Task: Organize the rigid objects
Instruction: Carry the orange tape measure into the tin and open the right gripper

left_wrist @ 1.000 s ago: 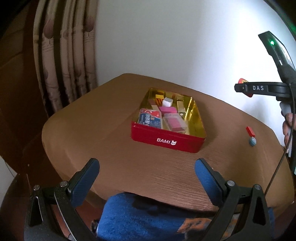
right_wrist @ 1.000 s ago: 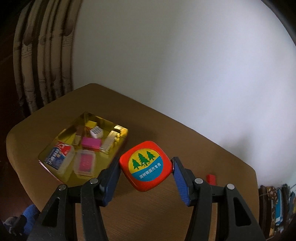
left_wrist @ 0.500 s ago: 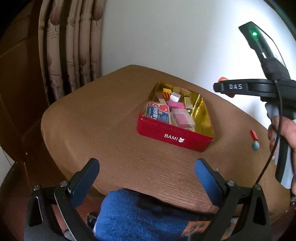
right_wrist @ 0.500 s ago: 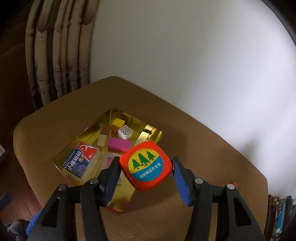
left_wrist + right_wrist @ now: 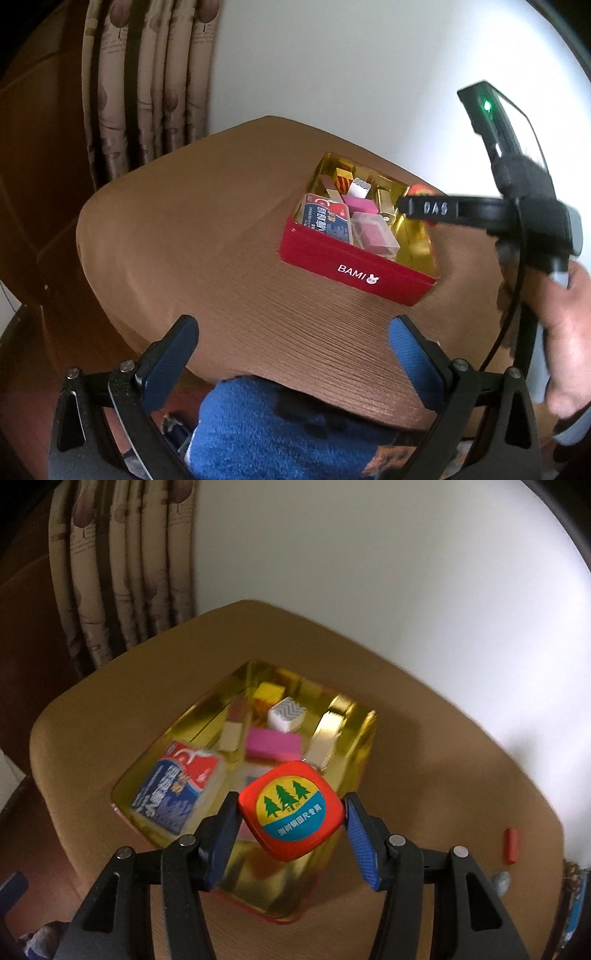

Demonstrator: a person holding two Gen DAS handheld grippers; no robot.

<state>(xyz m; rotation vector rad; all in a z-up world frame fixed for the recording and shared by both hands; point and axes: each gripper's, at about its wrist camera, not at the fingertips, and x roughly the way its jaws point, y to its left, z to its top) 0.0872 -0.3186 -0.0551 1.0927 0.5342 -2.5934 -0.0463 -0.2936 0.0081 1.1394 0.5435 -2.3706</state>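
Table carries red tin; "BAMI" lettering shows only from left wrist. Right gripper clamps orange tape measure above tin; its tree label shows only from right wrist. Left gripper open, empty. Red block visible only from right wrist.

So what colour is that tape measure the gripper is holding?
Orange-red tape measure, its round label yellow over blue with green pine trees; clearest in the right wrist view.
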